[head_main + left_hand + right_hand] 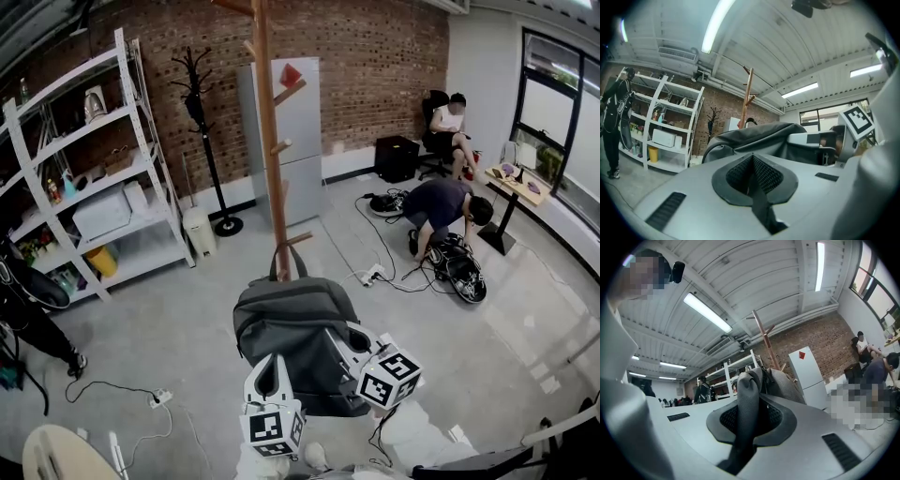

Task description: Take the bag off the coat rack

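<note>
Roughly upright bag (291, 323), handle (285, 263) toward rack (265, 141)

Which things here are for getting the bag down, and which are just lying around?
For the job:
grey bag, wooden coat rack, left gripper, right gripper shut on the bag strap.

Just around:
white fridge, shelf rack, black coat stand, power strip.

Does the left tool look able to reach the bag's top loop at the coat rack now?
Probably yes: the left tool sits low beside the bag, and nothing covers the loop above it; its shut jaws must open first.
</note>
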`<state>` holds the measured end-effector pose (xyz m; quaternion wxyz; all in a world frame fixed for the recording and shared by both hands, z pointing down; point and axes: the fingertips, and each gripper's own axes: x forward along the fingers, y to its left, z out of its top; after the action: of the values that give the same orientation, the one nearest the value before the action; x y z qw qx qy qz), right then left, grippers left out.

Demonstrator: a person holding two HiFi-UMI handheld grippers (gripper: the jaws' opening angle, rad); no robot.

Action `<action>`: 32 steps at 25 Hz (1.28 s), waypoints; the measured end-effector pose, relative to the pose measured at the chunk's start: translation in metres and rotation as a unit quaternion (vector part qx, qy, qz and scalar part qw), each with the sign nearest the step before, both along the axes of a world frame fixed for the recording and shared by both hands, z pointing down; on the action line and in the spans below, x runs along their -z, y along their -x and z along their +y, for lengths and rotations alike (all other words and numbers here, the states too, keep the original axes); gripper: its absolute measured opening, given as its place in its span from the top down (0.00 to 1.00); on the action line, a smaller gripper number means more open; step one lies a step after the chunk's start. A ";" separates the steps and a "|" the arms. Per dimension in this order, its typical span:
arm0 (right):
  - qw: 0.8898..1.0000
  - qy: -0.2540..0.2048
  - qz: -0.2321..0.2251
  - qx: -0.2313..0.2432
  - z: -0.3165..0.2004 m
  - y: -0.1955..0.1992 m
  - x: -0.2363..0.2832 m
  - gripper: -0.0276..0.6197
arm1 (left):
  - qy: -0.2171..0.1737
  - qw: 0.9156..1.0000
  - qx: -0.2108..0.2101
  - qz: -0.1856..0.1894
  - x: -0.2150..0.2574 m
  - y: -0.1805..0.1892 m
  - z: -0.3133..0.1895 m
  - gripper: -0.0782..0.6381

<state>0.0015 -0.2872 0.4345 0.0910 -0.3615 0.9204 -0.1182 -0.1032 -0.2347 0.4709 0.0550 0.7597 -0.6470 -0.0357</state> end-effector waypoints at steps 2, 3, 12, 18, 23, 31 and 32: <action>1.000 0.005 -0.001 0.001 0.011 -0.003 -0.001 0.90 | 0.005 1.000 -0.003 -0.001 0.001 -0.010 0.012 0.91; 1.000 0.007 -0.001 0.002 0.016 -0.005 0.000 0.90 | 0.004 1.000 -0.005 -0.004 0.003 -0.016 0.019 0.91; 1.000 0.028 -0.002 0.002 0.064 -0.018 -0.001 0.90 | -0.008 1.000 -0.003 -0.007 0.022 -0.040 0.066 0.91; 0.999 0.038 0.008 -0.011 0.087 -0.017 -0.001 0.90 | -0.006 1.000 -0.002 -0.014 0.027 -0.034 0.084 0.91; 0.999 0.036 -0.003 -0.016 0.103 -0.011 0.002 0.90 | -0.007 1.000 -0.009 -0.018 0.031 -0.027 0.092 0.91; 0.999 0.033 -0.009 -0.023 0.112 -0.002 0.005 0.90 | -0.017 1.000 -0.010 -0.013 0.039 -0.016 0.096 0.91; 0.999 0.033 -0.008 -0.022 0.113 -0.001 0.005 0.90 | -0.017 1.000 -0.009 -0.011 0.039 -0.015 0.096 0.91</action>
<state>0.0021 -0.1747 0.4295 0.0890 -0.3834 0.9070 -0.1499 -0.0881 -0.1390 0.4324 0.0354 0.7666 -0.6400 -0.0376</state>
